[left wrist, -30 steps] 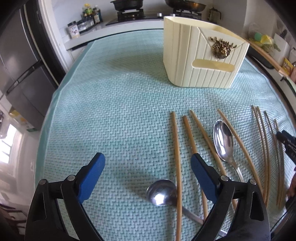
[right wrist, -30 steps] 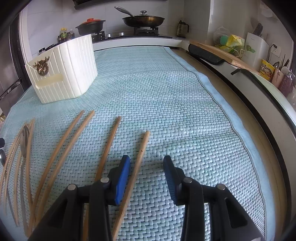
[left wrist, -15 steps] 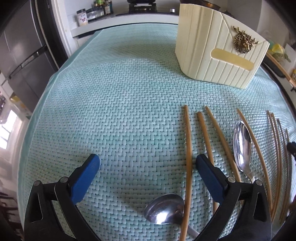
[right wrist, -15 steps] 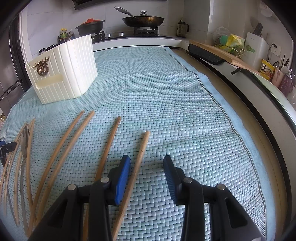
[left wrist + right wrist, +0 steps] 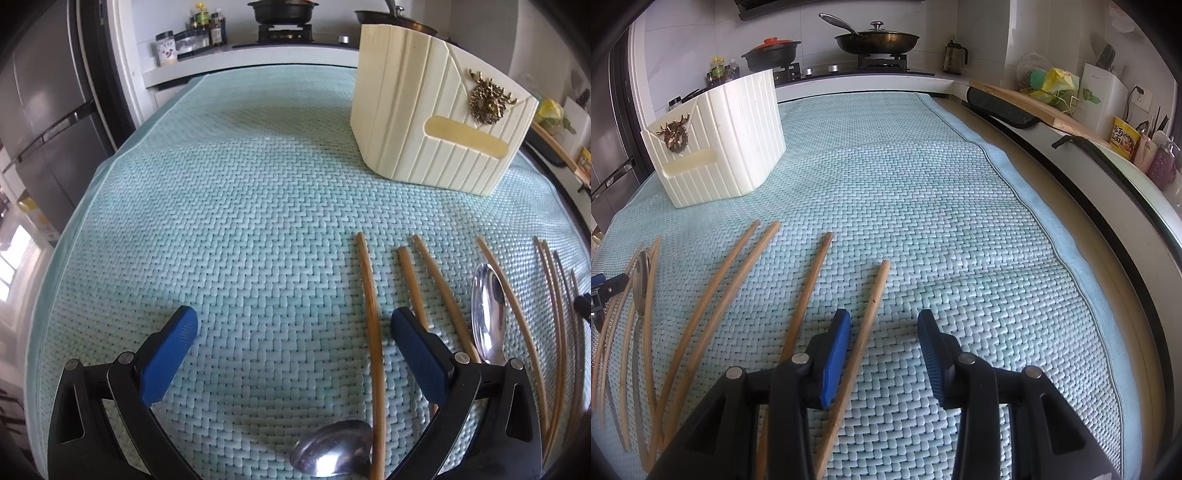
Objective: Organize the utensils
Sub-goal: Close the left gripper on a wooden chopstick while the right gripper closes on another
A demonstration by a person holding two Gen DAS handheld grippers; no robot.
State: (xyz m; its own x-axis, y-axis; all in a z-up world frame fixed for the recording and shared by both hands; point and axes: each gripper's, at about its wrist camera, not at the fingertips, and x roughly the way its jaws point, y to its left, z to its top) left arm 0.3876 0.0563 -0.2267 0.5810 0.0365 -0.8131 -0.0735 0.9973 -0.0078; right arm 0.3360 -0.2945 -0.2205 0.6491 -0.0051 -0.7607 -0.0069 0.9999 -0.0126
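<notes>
A pale green woven mat (image 5: 240,221) was spread over the whole counter, and on it, toward the far end, a cream ribbed utensil holder (image 5: 424,122) was stood upright, well apart from the cutlery. The holder's inside could not be seen, so its contents could not be told.

Nearer, a row of bamboo chopsticks (image 5: 738,273) was laid out loose on the mat, with a long steel spoon (image 5: 487,306) lying among them and a second spoon's bowl (image 5: 332,458) resting at the bottom edge of the left view, touching one chopstick.

Compared with a second earlier, the left gripper (image 5: 293,354) had been lowered toward the mat and spread from nearly full to full width; nothing was held. One chopstick (image 5: 371,332) was framed between its jaws. A pickup was judged to be in preparation.

The right gripper (image 5: 882,354) had been left unmoved, partly open and empty, with a chopstick (image 5: 864,332) lying just inside its left jaw. No utensil appeared yet to have been stored.
</notes>
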